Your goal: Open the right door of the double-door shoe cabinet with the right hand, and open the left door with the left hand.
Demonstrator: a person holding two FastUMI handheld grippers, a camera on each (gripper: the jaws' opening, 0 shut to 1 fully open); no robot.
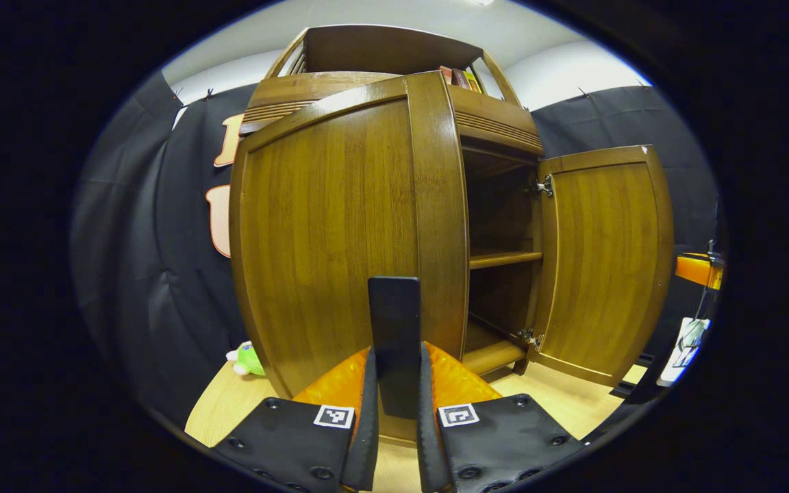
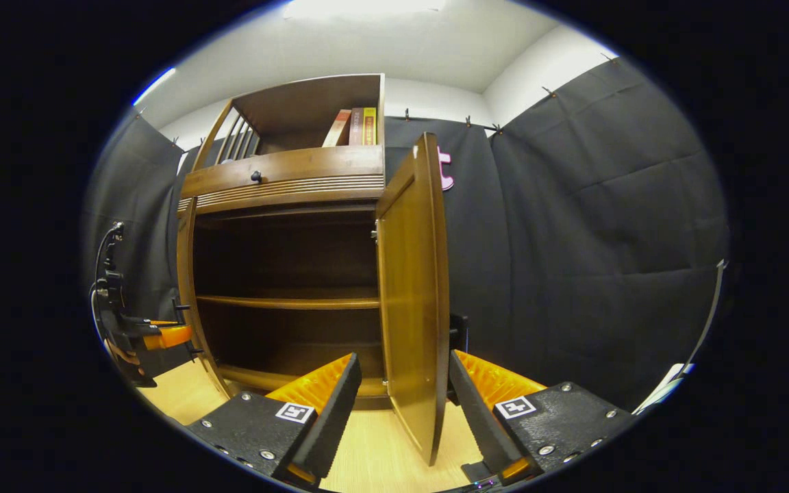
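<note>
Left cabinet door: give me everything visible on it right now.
The left door is brown wood with a visible grain, a flat panel inside a wider frame, glossy. It stands upright and is swung partly out from the cabinet, its free edge toward the camera. A dark upright handle sits at that edge, and the left gripper is closed on the handle, a finger on either side. Its hinges can't be made out. In the right gripper view the door appears edge-on at the cabinet's left side.

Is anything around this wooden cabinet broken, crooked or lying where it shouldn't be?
Nothing looks damaged. The brown wooden double-door cabinet stands straight and its shelves sit level. One oddity: a small green plush toy lies on the light wood floor beside the cabinet's left corner, against the black cloth wall.
</note>
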